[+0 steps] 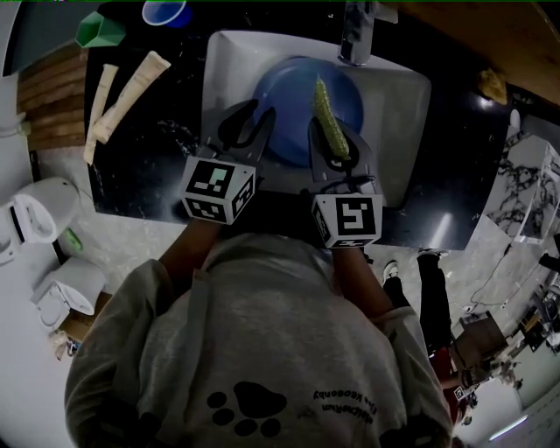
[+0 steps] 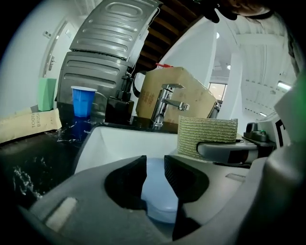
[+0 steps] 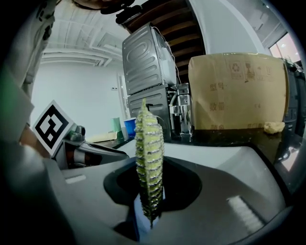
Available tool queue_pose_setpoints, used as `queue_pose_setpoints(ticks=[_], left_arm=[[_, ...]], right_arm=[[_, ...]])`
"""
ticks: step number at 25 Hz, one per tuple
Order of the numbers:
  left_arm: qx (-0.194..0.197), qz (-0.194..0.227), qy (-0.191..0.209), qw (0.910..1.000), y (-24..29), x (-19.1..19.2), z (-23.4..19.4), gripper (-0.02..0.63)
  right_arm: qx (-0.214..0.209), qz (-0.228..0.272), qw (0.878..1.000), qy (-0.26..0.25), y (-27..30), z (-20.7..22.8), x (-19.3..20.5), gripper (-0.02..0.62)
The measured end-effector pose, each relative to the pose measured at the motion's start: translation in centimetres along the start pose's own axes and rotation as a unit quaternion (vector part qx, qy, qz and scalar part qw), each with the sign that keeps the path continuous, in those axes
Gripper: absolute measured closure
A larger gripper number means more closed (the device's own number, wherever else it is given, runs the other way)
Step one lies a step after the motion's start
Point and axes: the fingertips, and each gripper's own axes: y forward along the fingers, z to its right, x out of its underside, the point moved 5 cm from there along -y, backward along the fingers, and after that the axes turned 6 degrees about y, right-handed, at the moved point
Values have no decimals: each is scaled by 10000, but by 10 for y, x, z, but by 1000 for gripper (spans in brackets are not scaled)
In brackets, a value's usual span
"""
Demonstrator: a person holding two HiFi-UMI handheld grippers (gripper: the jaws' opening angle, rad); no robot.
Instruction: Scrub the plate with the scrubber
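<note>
The dark table carries a white sink, which lies at its middle. A blue plate lies flat in the sink's basin, under the faucet on the sink's far rim.

Both grippers reach in over the sink's near rim. The left gripper is at the plate's near left edge. In the left gripper view its jaws stand well apart with a clear gap, and they hold nothing; the plate shows through the gap, beyond and below them.

The right gripper is above the right half of the basin. Its jaws are clamped on the yellow-green scrubber, which stands on edge and sticks out past the jaw tips over the plate.

On the table left of the sink lie two long paper packets, and beyond them stand a green cup and a blue cup.
</note>
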Motion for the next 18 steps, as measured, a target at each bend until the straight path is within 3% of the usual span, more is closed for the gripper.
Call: queue_pose_setpoints(ticks=[9, 18], left_arm=[[-251, -762, -177, 9966, 19, 19, -14, 480], [-462, -1605, -666, 9837, 30, 43, -27, 448]], right_arm=[[13, -214, 9997, 73, 12, 8, 12, 529], [1, -294, 9994, 174, 24, 12, 13, 529]])
